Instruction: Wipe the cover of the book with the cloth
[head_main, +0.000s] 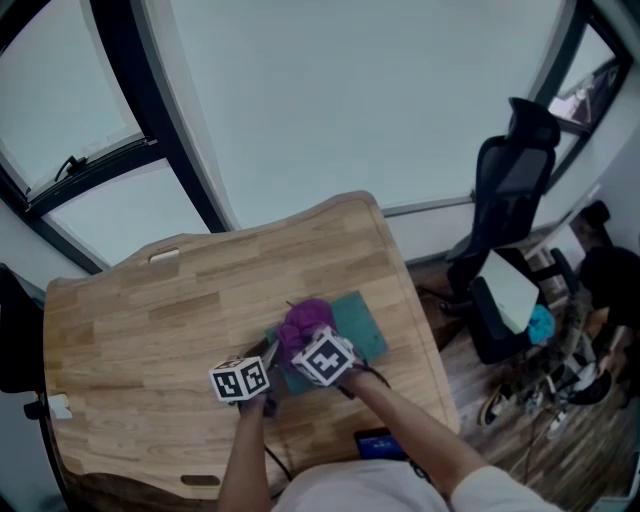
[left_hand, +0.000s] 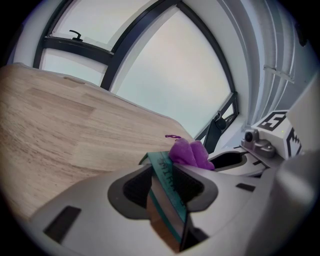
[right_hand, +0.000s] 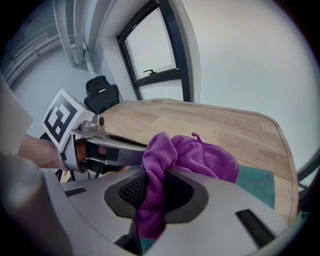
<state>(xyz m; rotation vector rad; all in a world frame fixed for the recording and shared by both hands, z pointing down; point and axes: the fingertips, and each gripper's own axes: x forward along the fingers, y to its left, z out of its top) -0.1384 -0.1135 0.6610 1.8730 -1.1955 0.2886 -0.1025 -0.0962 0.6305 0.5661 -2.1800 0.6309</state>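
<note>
Left gripper (left_hand: 169, 192) is clamped on one edge of the teal book (head_main: 362, 325), which sits close to the right edge of the worktop (head_main: 150, 320). Right gripper (right_hand: 157, 192) is pinched tight on the purple cloth (right_hand: 200, 155), bunched up on the cover. My worry: I'm only holding the book by that one edge, so a hard swipe could twist it loose or shove it off the worktop. The wadded cloth might drag out too.
</note>
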